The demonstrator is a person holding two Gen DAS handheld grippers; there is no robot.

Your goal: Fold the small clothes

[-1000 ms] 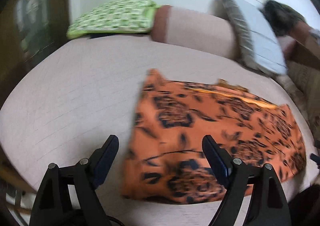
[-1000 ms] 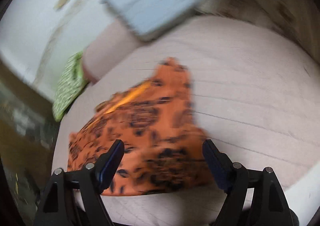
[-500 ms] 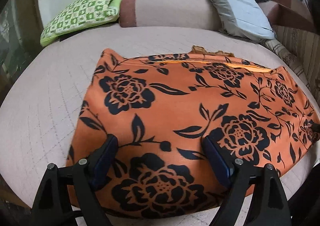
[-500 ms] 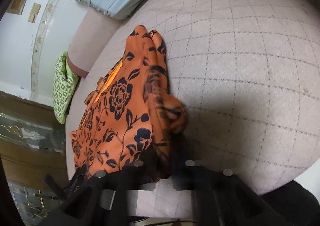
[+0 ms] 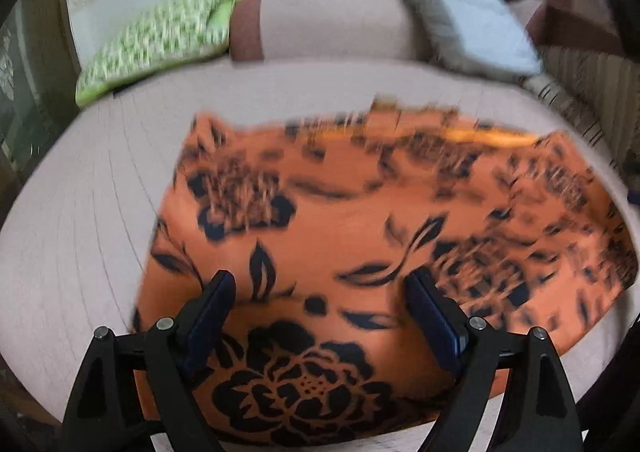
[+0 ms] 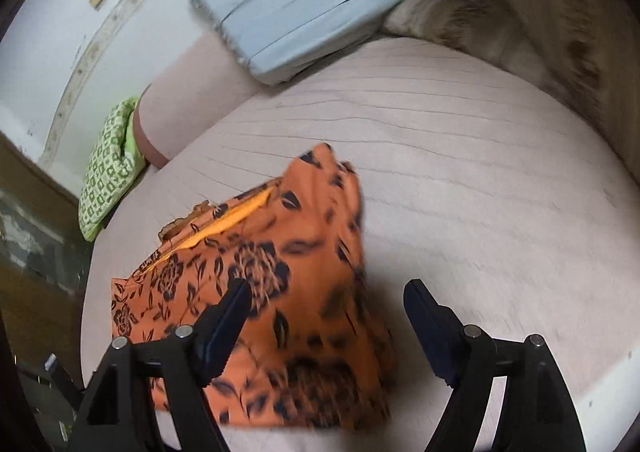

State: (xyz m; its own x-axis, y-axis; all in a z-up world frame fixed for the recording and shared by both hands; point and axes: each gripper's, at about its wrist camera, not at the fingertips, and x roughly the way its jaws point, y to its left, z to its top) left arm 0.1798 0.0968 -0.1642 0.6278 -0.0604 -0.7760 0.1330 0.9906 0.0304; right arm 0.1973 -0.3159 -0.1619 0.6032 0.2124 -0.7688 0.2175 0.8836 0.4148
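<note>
In the left wrist view, the left gripper (image 5: 320, 284) hung over the near part of an orange garment with a black floral print (image 5: 360, 236), its two dark blue pads standing wide apart with the cloth showing between them but not pinched. The garment lay spread flat on a pale pink quilted bed cover (image 5: 80, 211), reaching from near the middle of the bed towards the right. At the far side sat a green and white patterned cushion (image 5: 160, 35) on the left, a pale pink bolster (image 5: 332, 23) just beside it, and a grey-white pillow (image 5: 472, 27) further right. The picture was blurred.

In the right wrist view, the right gripper (image 6: 328, 304) had its jaws opening, with the right edge of the orange garment (image 6: 260, 292) lying between and below them, not gripped. The left pad overlapped the cloth; the right pad stood over bare bed cover (image 6: 480, 171). The garment's far right corner was bunched up. The green cushion (image 6: 108, 171) lay far left and the pale blue-grey pillow (image 6: 296, 7) at the far end.
</note>
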